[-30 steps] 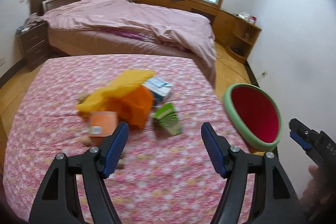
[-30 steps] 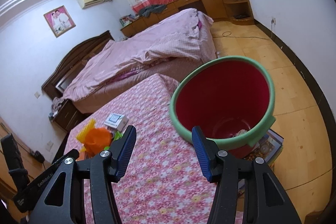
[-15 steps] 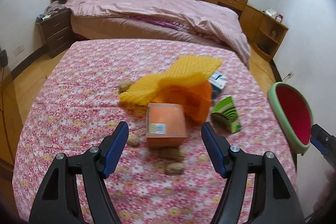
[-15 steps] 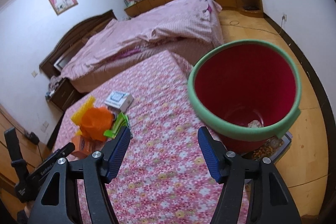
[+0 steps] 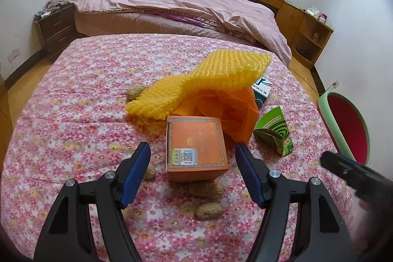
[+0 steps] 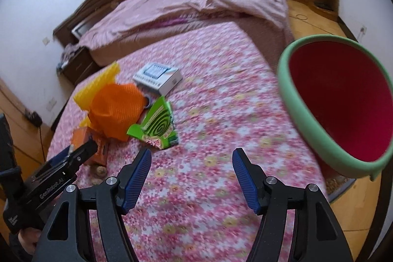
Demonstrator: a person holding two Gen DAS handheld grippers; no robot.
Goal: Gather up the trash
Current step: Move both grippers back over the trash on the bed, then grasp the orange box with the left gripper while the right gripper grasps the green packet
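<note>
Trash lies on a table with a pink flowered cloth [image 5: 73,114]. An orange box [image 5: 195,147] sits just ahead of my open left gripper [image 5: 191,154], between its fingers' lines. Behind it lie yellow foam netting [image 5: 208,80], an orange foam net [image 5: 235,109], a green spiral-print carton [image 5: 273,130] and a white-blue box [image 5: 262,87]. Peanut shells [image 5: 208,211] lie near the fingers. My right gripper [image 6: 191,158] is open and empty over bare cloth, with the green carton [image 6: 157,124] ahead on the left. The red bin with a green rim [image 6: 339,104] stands at the right.
A bed with a pink quilt [image 5: 184,6] stands behind the table. A dark nightstand [image 5: 55,26] is at the left, wooden cabinets [image 5: 294,14] at the right. The bin also shows in the left wrist view [image 5: 343,124] past the table's right edge.
My left gripper has swung left and moved closer to the orange box. My right gripper has turned left from the bin toward the trash pile. Both stay open.
</note>
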